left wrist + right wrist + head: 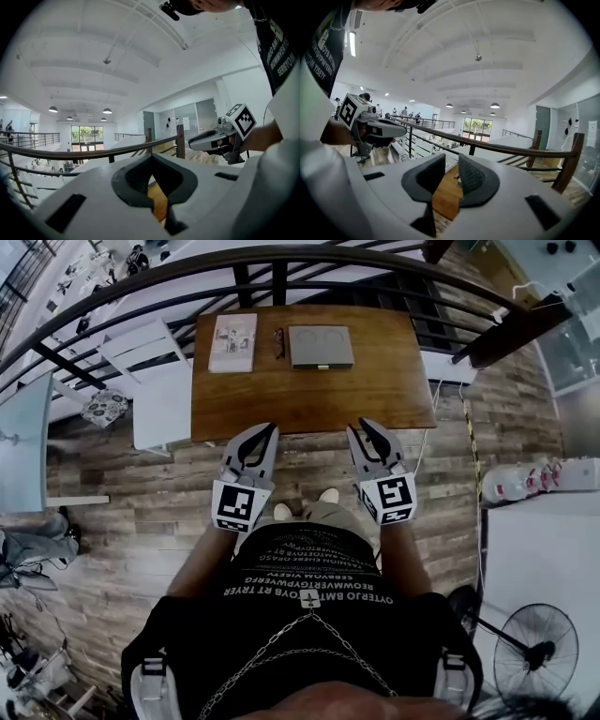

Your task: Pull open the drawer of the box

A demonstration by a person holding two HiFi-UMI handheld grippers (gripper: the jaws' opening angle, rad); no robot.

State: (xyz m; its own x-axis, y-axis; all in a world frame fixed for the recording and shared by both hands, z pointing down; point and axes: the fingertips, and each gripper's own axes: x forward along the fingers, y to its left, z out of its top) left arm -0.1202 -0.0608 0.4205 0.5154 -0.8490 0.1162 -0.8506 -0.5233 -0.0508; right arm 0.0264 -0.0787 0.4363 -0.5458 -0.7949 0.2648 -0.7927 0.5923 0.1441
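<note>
Box, grey and flat, lies on the far half of the wooden table, a little right of centre in the upper part of the head view. Its outline is a plain rectangle with a small tab at the near edge, and neither gripper touches it.

At far left of that view a white chair stands beside the table. On the tabletop, from left to right, come a pale book, dark glasses, then the box, all in one row and near each other without touching.

Lower in the frame, the left gripper points at the table's near edge, well short of the box. Its own view shows the pad tips pressed together with nothing between them, only the tabletop visible below. To its right, the right gripper points the same way, level with the left one. Its jaws stand a little apart and empty, with wood showing through the gap.

A dark railing curves beyond the table. A fan stands at lower right.
</note>
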